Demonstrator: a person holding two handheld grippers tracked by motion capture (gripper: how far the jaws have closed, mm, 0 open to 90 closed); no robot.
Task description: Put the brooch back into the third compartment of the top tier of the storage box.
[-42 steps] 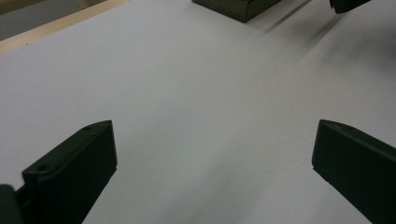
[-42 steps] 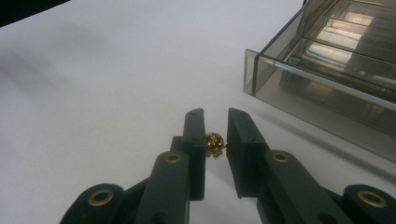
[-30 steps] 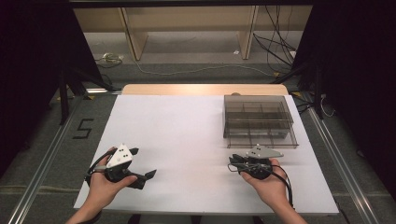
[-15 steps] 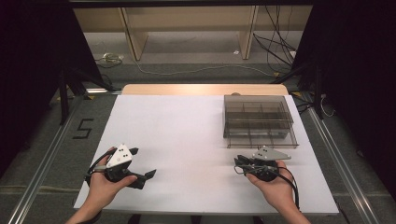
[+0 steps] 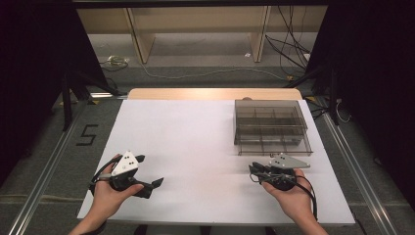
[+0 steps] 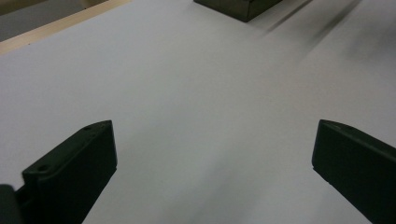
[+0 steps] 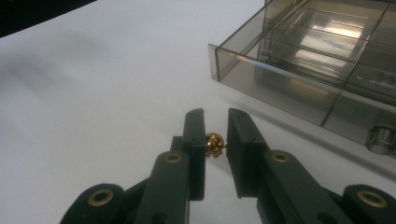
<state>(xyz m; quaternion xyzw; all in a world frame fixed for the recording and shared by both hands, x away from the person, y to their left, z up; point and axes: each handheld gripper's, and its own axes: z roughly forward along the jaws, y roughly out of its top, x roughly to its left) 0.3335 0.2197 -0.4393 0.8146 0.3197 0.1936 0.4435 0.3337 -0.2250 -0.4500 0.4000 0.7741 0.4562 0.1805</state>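
High view: white table top [image 5: 195, 127] fills mid frame, wooden strip along its far edge. Smoky clear compartment box [image 5: 270, 126] sits upper right of centre, w/ dividers inside. Nothing lies between it and either hand. Floor at left carries a "5" mark [image 5: 87, 134]; cables run at top right. Left hand [image 5: 111, 193] comes in at lower left, palm wrapped round the left gripper [image 5: 147, 172], which points toward frame right and lies low over the table, grey plate on top; jaws spread wide, nothing between them. Right hand [image 5: 288, 193] enters at lower right, holding the right gripper [image 5: 254, 171] just below the box's near edge, tips aimed toward frame left. Jaws look near together; bead too small to tell here.

Left gripper view: two black jaws at lower left and lower right corners, far apart, bare white table between. Dark corner of the box [image 6: 238, 7] at top centre, well apart.

Right gripper view: jaws rise from bottom centre, narrow gap, right gripper [image 7: 215, 122] clamped on a small gold bead [image 7: 214, 144], which sits between the pads partway down from the tips, touching both. Box [image 7: 317, 60] at upper right, near but apart from the tips; its front wall is closest. A small metal part [image 7: 380, 135] shows inside a near compartment at right edge, partly cut off.
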